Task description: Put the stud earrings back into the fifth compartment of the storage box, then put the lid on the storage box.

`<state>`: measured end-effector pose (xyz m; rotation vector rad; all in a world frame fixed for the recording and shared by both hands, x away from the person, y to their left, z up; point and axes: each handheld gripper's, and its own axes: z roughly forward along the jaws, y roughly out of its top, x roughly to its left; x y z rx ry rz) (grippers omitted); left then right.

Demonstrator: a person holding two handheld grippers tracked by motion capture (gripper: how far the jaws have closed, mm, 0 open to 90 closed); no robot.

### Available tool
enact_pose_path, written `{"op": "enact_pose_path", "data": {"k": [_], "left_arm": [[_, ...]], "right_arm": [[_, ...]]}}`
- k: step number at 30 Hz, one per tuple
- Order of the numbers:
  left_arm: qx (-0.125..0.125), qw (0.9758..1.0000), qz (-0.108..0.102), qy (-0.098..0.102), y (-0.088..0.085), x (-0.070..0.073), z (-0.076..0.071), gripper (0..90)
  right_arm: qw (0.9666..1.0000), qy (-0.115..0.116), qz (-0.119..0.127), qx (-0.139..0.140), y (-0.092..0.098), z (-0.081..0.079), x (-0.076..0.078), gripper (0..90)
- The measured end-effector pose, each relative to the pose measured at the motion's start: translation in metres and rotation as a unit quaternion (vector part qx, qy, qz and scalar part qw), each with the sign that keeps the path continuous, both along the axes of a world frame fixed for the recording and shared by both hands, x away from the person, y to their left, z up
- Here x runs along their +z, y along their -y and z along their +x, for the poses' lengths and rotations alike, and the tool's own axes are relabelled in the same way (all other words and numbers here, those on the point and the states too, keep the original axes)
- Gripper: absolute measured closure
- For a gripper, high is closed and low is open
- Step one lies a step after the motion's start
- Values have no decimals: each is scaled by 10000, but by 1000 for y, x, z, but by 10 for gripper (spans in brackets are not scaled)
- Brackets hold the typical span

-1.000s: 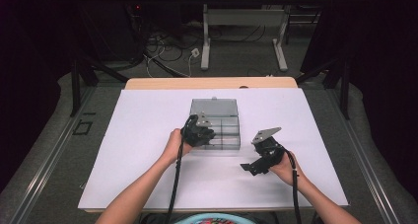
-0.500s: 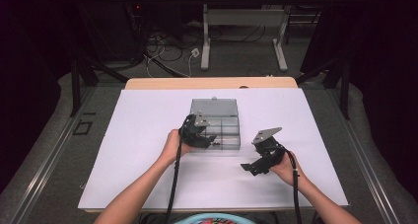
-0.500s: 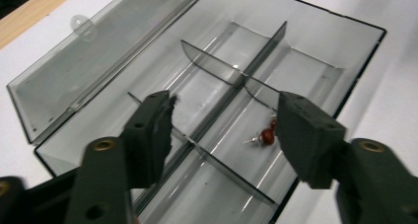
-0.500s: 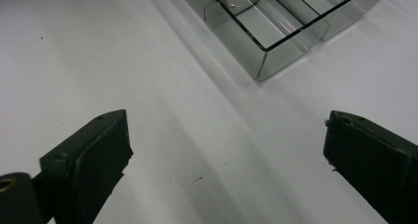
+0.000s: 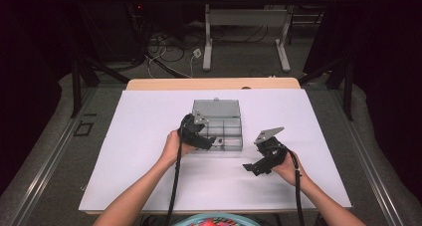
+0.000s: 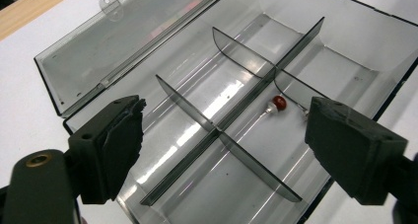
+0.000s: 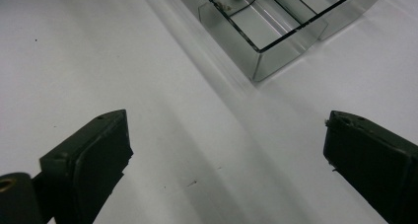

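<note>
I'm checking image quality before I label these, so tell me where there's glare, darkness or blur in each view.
High view: the white table cover is evenly lit, the room behind falls into darkness. Left gripper view: bright glare streaks cross the floor of the clear compartment box, and the near jaws look soft. Right gripper view: soft shadow bands run across the white surface, with reflections on the box's corner.

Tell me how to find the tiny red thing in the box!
Look at the white table and find the clear grey box with its lid open, in the middle. Thin walls split it into little rooms. The red bead lies in one room beside the long middle wall, between the left tongs; it is the one spot of colour.
</note>
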<state>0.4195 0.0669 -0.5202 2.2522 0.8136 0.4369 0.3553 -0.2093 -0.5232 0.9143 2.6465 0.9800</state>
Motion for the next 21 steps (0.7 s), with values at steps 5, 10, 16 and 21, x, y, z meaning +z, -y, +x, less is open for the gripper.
{"op": "enact_pose_path", "data": {"k": [5, 10, 16, 21], "left_arm": [[42, 9999, 62, -78, -1, 0, -1, 89], [55, 9999, 109, -87, -1, 2, -2, 75], [118, 9998, 104, -129, -3, 1, -1, 50], [181, 9997, 121, -121, -5, 1, 0, 37]], "right_arm": [[10000, -15, 22, 33, 0, -4, 2, 37], [10000, 26, 47, -11, 1, -5, 3, 37], [10000, 54, 83, 7, -1, -5, 3, 37], [10000, 17, 34, -14, -1, -5, 3, 37]]}}
